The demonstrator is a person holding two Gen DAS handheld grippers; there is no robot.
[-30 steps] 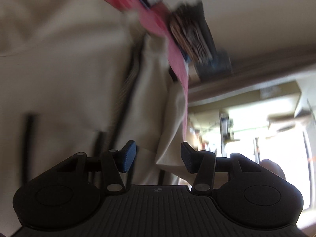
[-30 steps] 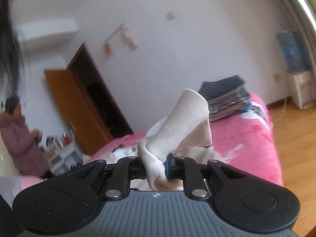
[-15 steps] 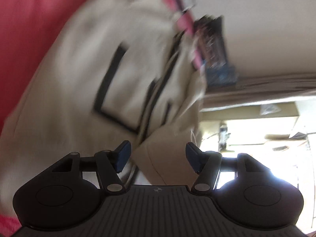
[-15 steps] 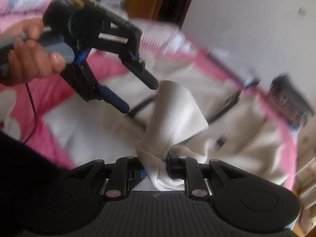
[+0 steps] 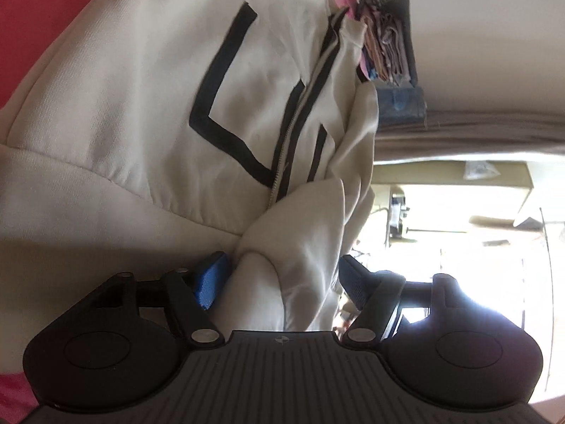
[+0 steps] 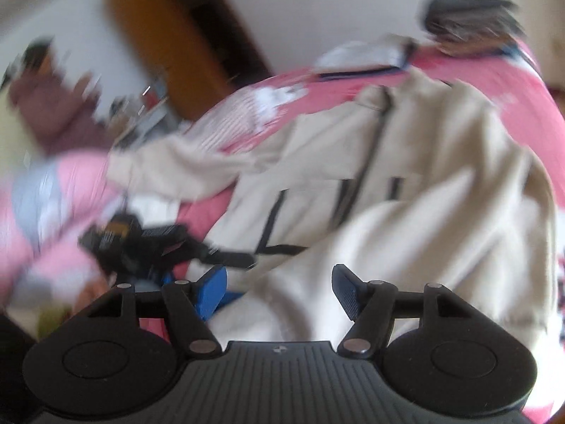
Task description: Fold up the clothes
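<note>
Both our tongs, left [image 5: 282, 277] and right [image 6: 277, 288], gape; the soft, floppy cream jacket [image 5: 148, 106] wants pinching at its hem

A: Where does your jacket [image 6: 416, 148] lie?

B: Spread on the bed cover [image 6: 494, 70], front up, zipper [image 5: 300, 106] running away from you. One sleeve [image 6: 183, 162] trails out to the left.

A: And behind it?

B: A stack of folded clothes [image 5: 388, 35] at the far edge of the bed, near the wall [image 6: 335, 7].

A: Your grippers?

B: Left gripper [image 5: 282, 279] sits at the jacket's near edge, a fold of cloth between its spread fingers. Right gripper [image 6: 279, 288] hangs over the near part of the jacket, fingers apart, the left one low to its left.
</note>
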